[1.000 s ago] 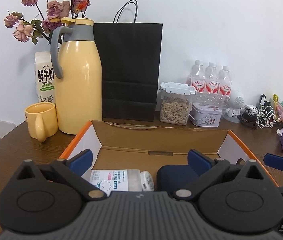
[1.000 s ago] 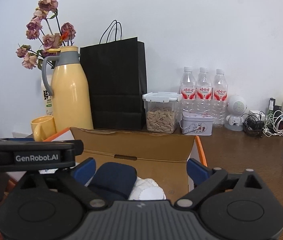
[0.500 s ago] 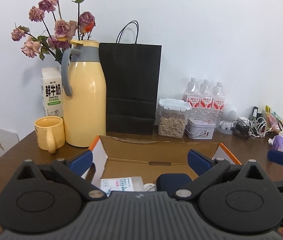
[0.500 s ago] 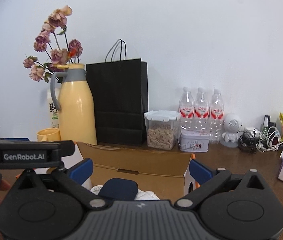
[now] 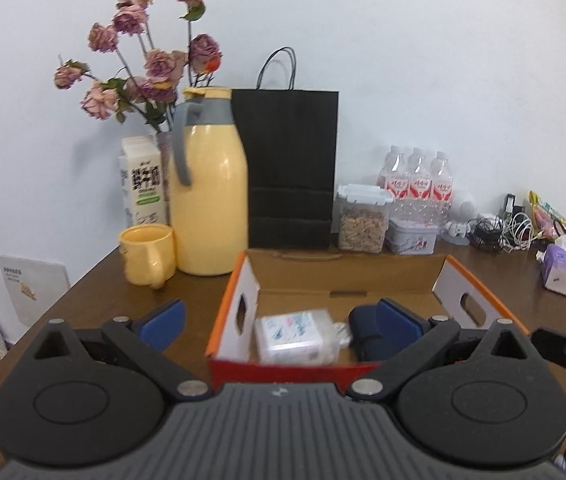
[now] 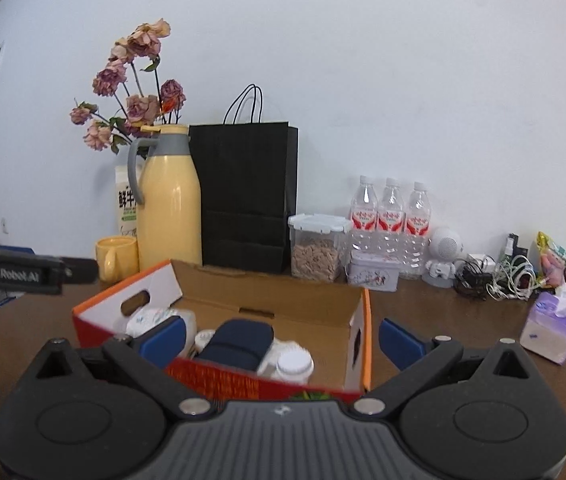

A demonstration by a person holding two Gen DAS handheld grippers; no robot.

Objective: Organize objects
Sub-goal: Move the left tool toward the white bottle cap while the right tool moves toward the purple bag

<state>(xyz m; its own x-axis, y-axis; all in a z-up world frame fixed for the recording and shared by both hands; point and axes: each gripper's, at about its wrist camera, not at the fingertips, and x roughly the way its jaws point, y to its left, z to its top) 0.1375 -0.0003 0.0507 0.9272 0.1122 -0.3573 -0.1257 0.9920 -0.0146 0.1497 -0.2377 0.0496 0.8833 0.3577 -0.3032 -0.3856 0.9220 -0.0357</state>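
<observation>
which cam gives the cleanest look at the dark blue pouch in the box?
Right wrist. The dark blue pouch lies near the middle, its top face showing between the open right gripper fingers, inside the cardboard box. In the left wrist view the pouch is half hidden behind the left gripper's right finger.

A pale yellow thermos jug with a grey collar and handle (image 5: 211, 196) is being shown beside a matte black paper bag (image 5: 291, 168). Dusty pink dried roses on green stems (image 5: 151, 64) are being seen above a white milk carton with black and green print (image 5: 141, 184). A brown cardboard box with orange rims and a red front (image 6: 219, 380) is being shown holding a navy blue pouch (image 6: 239, 342). Red labels are being displayed on three clear water bottles (image 6: 391, 216). A lilac tissue pack (image 6: 551, 326) is being seen on the dark brown wooden table (image 6: 443, 312).
</observation>
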